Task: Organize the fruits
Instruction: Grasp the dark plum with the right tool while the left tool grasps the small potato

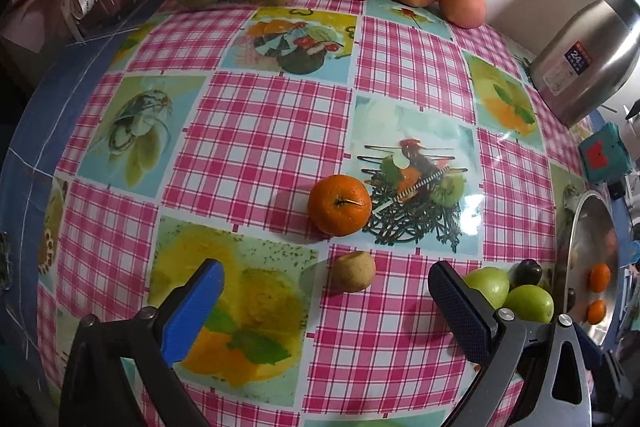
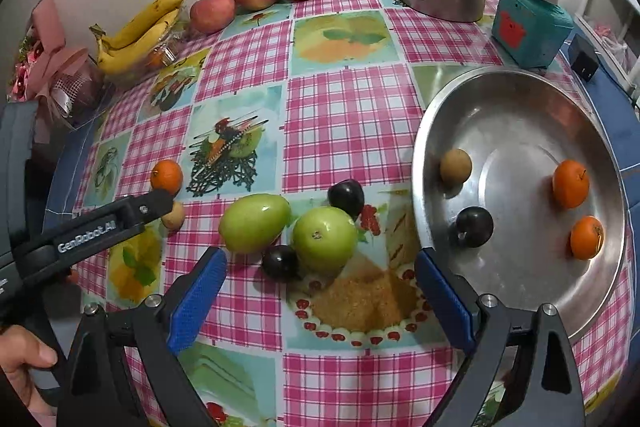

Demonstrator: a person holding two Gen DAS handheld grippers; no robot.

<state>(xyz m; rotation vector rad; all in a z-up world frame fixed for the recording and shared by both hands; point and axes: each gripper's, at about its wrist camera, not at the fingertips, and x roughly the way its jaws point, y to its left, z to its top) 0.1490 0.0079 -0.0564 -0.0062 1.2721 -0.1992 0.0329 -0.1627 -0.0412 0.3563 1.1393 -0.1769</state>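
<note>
One dark plum [image 2: 346, 195] half hidden, green fruit [image 2: 324, 238]

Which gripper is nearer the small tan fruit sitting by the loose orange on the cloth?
Left. The left gripper is open right in front of the small tan fruit. The right gripper is open farther off, facing the green fruits beside the metal basin.
</note>
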